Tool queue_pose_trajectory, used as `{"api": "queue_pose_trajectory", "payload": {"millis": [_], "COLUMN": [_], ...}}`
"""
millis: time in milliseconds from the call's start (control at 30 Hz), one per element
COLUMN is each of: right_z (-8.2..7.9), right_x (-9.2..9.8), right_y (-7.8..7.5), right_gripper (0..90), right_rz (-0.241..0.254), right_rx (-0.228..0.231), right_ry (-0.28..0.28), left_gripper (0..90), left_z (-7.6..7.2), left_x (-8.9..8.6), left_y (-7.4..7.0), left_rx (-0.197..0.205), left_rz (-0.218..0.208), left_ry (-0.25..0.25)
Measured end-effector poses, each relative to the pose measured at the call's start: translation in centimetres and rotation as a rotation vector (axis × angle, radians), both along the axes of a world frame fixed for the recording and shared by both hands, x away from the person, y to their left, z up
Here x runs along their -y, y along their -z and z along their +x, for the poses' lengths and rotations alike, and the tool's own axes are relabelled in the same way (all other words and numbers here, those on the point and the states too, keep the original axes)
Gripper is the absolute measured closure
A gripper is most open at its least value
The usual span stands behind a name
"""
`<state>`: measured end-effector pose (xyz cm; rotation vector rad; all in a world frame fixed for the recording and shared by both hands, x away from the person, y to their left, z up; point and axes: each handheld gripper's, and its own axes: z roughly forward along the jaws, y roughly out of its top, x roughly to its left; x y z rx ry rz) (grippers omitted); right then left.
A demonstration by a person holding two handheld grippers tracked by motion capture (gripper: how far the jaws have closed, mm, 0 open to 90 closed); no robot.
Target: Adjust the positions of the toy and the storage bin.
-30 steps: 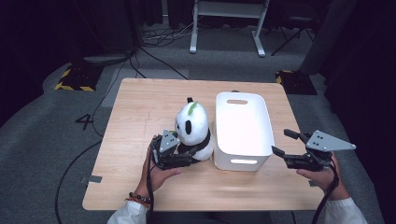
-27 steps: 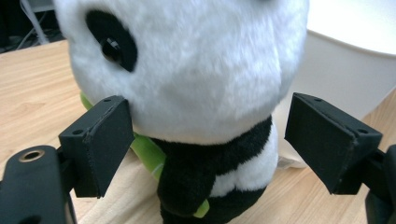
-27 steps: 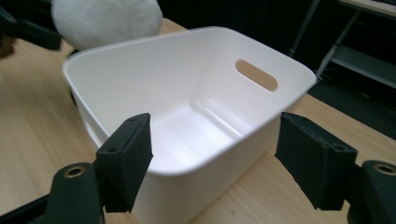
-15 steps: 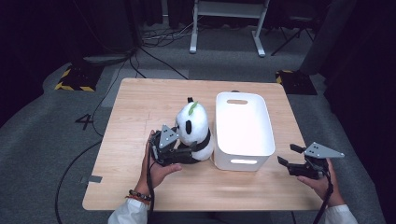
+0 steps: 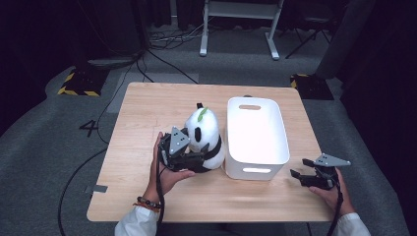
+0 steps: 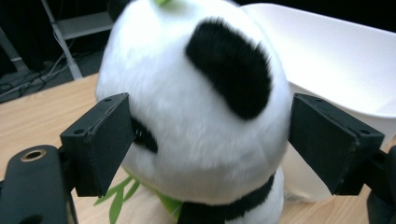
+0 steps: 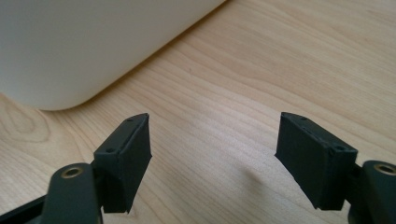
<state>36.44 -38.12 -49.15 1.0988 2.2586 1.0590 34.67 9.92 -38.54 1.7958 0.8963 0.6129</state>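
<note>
White plush fills the space between the fingers of the left gripper (image 5: 196, 160): the toy panda (image 5: 205, 135) stands on the wooden desk (image 5: 142, 113), just beside the long wall of the white plastic bin (image 5: 282, 147), and the left gripper has it by the lower head and neck. In the left gripper view the two black pads (image 6: 100, 142) sit tight against the fur on either side of the face, so I read that as a grip on the panda (image 6: 196, 116), though the pile hides how hard they press. Compared with a second ago the toy looks a touch higher in the hand, hardly more than the start of a lift.

The bigger change is on the other side. The right gripper (image 5: 307, 176) was hovering up beside the bin's near corner; it has now dropped low and drawn back toward the person, close over the desk at the near right edge. Its fingers (image 7: 126, 158) are spread wide with bare wood between them and the rounded corner of the bin (image 7: 70, 42) just ahead.

My guess is that the panda is meant for the bin, which stands empty. With the right hand down and out of the way, the path over the rim looks clear; the toy needs raising well above that wall before it swings across.
</note>
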Motion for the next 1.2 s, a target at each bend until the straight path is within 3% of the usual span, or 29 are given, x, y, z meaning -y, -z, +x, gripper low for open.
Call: {"api": "queue_pose_trajectory", "payload": {"millis": [100,233,333,433,667,933,1100,1200], "right_z": [0.0,0.0,0.0,0.1,0.0,-0.1,-0.1,-0.1], "right_x": [-0.2,-0.3,-0.4,-0.4,-0.5,-0.9,-1.5,-1.5], "right_y": [0.2,0.3,0.4,0.5,0.7,1.0,1.2,1.2], "right_gripper": [26.9,27.0,26.9,26.9,26.8,26.4,25.4,24.8], "right_rz": [-0.009,-0.007,-0.008,-0.014,-0.001,-0.013,-0.053,-0.046], "right_rx": [-0.003,0.000,0.001,-0.001,0.007,0.003,-0.005,-0.012], "right_ry": [-0.009,-0.010,-0.008,-0.005,-0.015,-0.033,-0.038,-0.039], "left_gripper": [15.4,10.9,6.4,0.0,0.7,28.6,37.7,40.3], "left_z": [0.1,0.4,1.0,1.7,2.2,1.7,1.5,1.5], "left_x": [0.4,1.1,1.5,1.6,1.9,2.0,1.6,1.4], "left_y": [-0.4,-0.3,0.1,0.7,1.2,1.5,1.7,1.7], "left_rx": [0.006,0.013,-0.015,-0.055,-0.044,0.006,0.024,0.032], "left_rz": [-0.001,0.043,0.049,0.051,0.055,0.096,0.103,0.102], "left_ry": [-0.012,-0.028,-0.061,-0.064,-0.068,-0.056,-0.050,-0.043]}}
